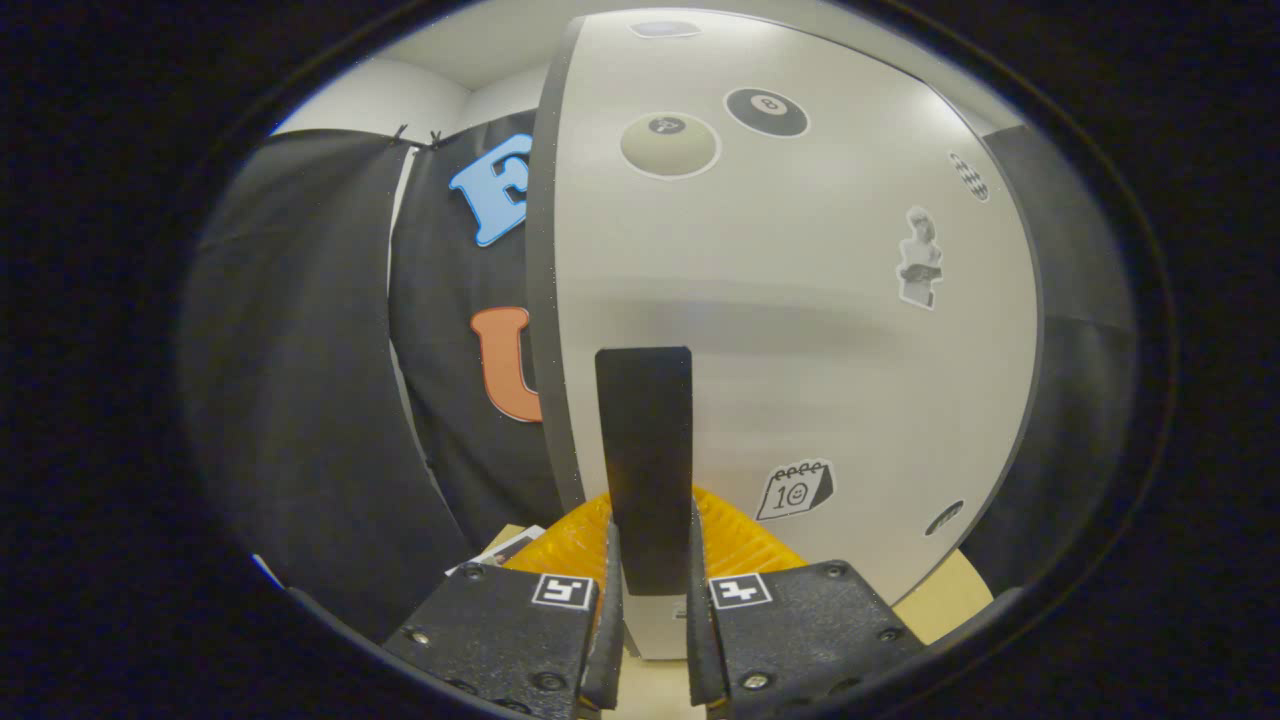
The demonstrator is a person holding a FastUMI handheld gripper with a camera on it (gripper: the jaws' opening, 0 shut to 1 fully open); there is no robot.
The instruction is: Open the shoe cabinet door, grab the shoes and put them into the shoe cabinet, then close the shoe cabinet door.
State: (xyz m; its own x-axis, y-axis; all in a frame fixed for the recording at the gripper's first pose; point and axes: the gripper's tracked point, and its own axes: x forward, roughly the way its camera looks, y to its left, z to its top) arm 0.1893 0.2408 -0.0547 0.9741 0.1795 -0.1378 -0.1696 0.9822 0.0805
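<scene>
**Right up against the cabinet door, pinching the handle**

Between my gripper's (650,600) two fingers sits the black handle (644,450) of the shoe cabinet door (800,330), and both pads are squeezed onto its lower end, so I've got a proper pinch on it. The handle stands upright on the pale door panel, which is so close it takes up nearly everything ahead of me.

My read is that this is a door step, though from this close I honestly can't tell if the door is fully closed or a bit ajar. No shoes visible from where I am, so can't say where they sit. Next move would be swinging the door on its hinge while keeping the pinch square, since the handle is thin and could slip out sideways.

Other stuff around the door: stickers all over it, like a calendar one (795,490) just right of the handle and two ball ones (668,145) higher up. Something orange and ribbed (745,540) sits below the handle, just behind my fingers, no idea what it is. Black cloth (300,380) hangs left of the door, clear of the swing I think
</scene>
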